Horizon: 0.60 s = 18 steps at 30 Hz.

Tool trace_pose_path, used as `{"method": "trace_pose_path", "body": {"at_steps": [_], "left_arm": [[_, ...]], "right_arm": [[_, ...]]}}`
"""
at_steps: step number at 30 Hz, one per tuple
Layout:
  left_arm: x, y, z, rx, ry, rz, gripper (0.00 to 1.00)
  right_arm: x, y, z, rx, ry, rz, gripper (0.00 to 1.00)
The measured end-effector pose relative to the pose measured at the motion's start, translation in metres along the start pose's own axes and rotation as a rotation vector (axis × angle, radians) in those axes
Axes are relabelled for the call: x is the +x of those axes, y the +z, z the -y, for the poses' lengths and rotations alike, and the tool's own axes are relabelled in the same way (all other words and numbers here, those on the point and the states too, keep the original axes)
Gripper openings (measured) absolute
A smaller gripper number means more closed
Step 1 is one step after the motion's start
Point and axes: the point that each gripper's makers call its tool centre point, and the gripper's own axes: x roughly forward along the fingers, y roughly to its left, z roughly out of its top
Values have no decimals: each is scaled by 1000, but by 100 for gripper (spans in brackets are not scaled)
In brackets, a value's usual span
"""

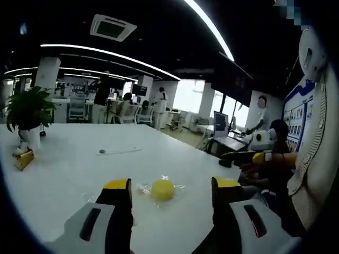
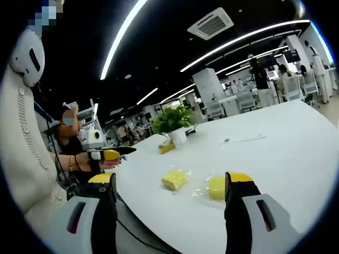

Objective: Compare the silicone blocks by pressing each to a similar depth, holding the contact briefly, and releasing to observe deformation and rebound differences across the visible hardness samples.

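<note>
— How are your two grippers standing?

— My left gripper (image 1: 172,185) is spread wide, its yellow-tipped jaws well apart with nothing between them and touching nothing. My right gripper (image 2: 172,180) is just as wide, and it grips nothing either.

— Where are the silicone samples, then?

— In the left gripper view a round yellow block (image 1: 162,189) lies in a clear wrapper on the white table (image 1: 79,159), just ahead of my left jaws and between their lines, a little nearer the left jaw. It is apart from both tips.

— And from the right gripper?

— In the right gripper view I see two pieces ahead. A squarish yellow block (image 2: 174,180) in its clear wrapper sits between the jaws, roughly midway. The round yellow block (image 2: 216,187) lies just beside my right jaw's tip; I cannot tell whether the jaw touches it, since the tip overlaps its edge.

— Anything else near your grippers?

— Farther ahead of the right gripper stands a potted plant (image 2: 173,123) with a small yellow item (image 2: 167,147) at its foot. To the left, another person's hand (image 2: 108,164) rests at the table edge, beside a yellow-tipped tool (image 2: 111,154).
</note>
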Motion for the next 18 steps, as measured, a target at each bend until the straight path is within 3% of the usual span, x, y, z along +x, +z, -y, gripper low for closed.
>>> {"method": "trace_pose_path", "body": {"at_steps": [11,18], "left_arm": [[50,0,1,-165,-51,-82,64],[85,-11,-13,-351,-38,-146,61]], "right_arm": [[-2,-1,20,36,-7,13,77],[-1,-7,32,65,-10,7,76]]}}
